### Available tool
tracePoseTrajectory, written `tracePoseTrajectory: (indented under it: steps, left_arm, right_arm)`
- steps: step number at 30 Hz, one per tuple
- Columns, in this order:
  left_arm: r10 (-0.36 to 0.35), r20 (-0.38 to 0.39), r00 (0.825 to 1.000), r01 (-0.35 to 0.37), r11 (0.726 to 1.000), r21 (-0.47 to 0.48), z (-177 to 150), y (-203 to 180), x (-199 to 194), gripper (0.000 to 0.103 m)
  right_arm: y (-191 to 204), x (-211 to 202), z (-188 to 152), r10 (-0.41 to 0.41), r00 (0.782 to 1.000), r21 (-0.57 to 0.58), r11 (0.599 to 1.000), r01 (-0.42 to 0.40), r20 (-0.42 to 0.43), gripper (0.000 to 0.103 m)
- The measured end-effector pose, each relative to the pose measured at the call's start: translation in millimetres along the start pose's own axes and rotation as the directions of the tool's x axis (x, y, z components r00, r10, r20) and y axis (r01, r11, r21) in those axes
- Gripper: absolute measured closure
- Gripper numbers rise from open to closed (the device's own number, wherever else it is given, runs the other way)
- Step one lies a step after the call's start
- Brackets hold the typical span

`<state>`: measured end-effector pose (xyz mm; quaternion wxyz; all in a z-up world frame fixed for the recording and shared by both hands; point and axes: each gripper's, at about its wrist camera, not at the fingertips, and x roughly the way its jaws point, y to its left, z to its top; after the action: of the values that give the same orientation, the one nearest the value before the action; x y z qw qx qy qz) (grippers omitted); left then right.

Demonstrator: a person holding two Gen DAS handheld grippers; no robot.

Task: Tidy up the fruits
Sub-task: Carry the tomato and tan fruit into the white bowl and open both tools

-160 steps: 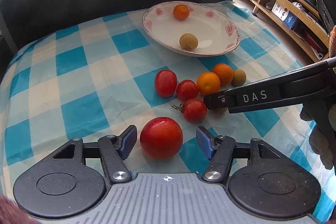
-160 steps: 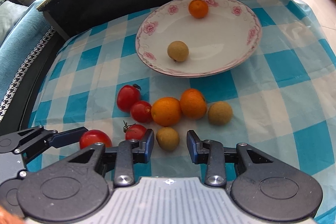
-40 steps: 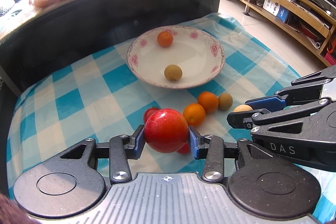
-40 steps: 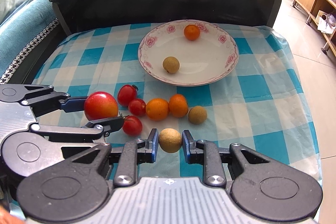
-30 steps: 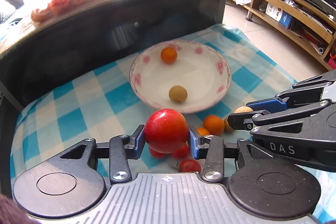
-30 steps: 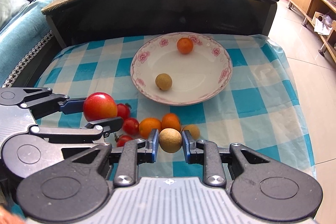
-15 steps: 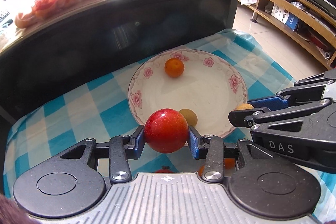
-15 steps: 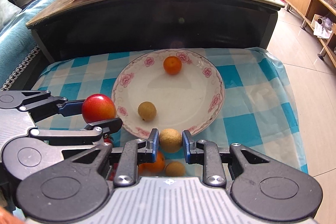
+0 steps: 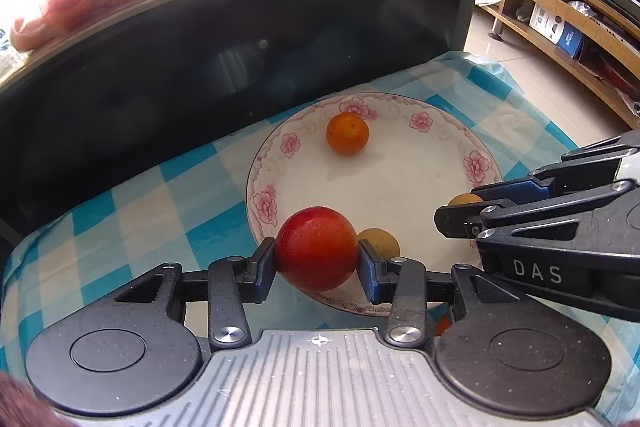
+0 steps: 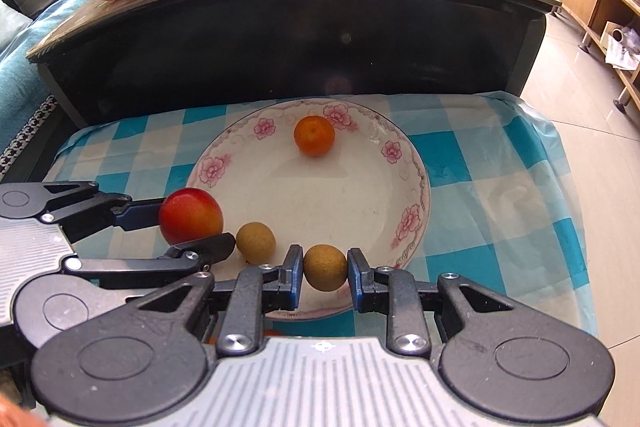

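Plate (image 10: 416,187): one, floral rim, on the blue-checked cloth (image 10: 500,187). Inside it: one small orange (image 10: 314,135) at the far side and one brown longan (image 10: 255,242) at the near left. Left gripper (image 9: 317,259): fingers clamped on one red tomato (image 9: 316,247) above the plate's near-left rim. Right gripper (image 10: 325,269): fingers clamped on a second longan (image 10: 325,267) over the near rim. All fruits round, no long axis. Only the left view shows wooden shelving (image 9: 560,27).
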<state>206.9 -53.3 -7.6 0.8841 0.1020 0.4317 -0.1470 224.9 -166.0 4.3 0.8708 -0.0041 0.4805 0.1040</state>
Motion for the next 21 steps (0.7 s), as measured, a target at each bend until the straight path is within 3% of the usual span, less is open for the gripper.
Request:
tracePoseTrajectory:
  steps: [21]
  left_arm:
    - [-0.002, 0.023, 1.0, 0.003, 0.999, -0.033, 3.2, 5.1, -5.7, 0.052]
  right_arm:
    - [-3.2, -2.4, 4.8, 0.01, 0.999, 0.033, 0.999, -0.011, 0.035, 0.074]
